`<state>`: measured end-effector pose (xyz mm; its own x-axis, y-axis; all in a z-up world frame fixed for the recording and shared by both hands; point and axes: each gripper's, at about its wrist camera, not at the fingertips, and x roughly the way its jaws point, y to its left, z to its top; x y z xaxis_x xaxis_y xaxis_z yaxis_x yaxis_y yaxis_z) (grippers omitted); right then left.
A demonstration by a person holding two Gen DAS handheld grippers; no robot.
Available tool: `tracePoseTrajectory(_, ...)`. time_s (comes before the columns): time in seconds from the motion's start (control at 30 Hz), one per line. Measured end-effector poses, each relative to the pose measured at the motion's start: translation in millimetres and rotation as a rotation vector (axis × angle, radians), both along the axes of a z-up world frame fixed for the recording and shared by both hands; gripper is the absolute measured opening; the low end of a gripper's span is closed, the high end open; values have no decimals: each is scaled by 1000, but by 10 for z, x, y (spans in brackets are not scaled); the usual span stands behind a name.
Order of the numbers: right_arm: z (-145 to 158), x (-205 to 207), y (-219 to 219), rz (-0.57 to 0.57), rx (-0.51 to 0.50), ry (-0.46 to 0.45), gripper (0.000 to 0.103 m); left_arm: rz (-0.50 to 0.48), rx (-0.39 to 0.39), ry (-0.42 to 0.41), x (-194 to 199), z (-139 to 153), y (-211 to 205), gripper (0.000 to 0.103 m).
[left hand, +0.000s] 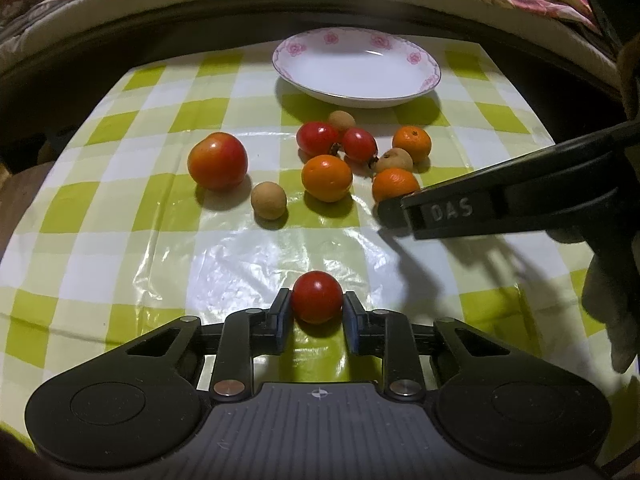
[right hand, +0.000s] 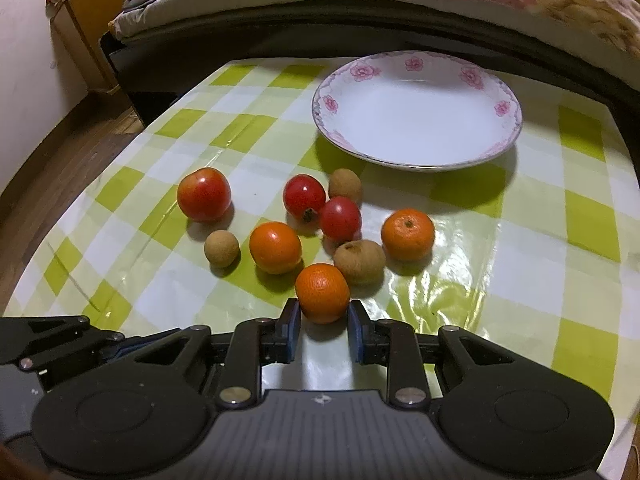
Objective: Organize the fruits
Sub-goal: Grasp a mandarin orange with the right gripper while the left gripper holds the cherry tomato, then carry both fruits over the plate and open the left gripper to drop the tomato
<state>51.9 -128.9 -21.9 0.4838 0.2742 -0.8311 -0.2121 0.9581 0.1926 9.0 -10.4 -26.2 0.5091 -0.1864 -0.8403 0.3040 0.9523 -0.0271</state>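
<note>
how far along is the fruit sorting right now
Nothing is done: the plate holds no fruit. In hand: the left gripper is shut on a small red fruit, the right gripper on an orange. Nine other fruits remain on the tablecloth.

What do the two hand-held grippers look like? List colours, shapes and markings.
Both are matt black. The left hand-held gripper and right hand-held gripper each have two short fingers with blue pads, angular linkage arms with silver pivot screws, two round housings and a ribbed centre plate. Seen side-on, the right one bears raised letters "DAS".
</note>
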Motion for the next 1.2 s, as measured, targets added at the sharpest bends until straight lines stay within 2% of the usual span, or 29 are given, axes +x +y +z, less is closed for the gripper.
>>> tracePoseTrajectory(0.27, 56, -55, -41, 0, 16, -7, 28, 10, -4, 6, 47, 3, -17, 34)
tracePoseTrajectory(0.53, 190, -74, -155, -27, 64, -23, 28, 35, -74, -3, 159, 149, 2, 34)
tracePoseTrajectory(0.87, 347, 60, -246, -62, 99, -60, 28, 42, -115, -54, 541, 354, -127, 34)
tracePoseTrajectory(1.2, 418, 453, -486, -121, 93, -88, 28, 32, -122, -77, 1022, 387, -298, 34)
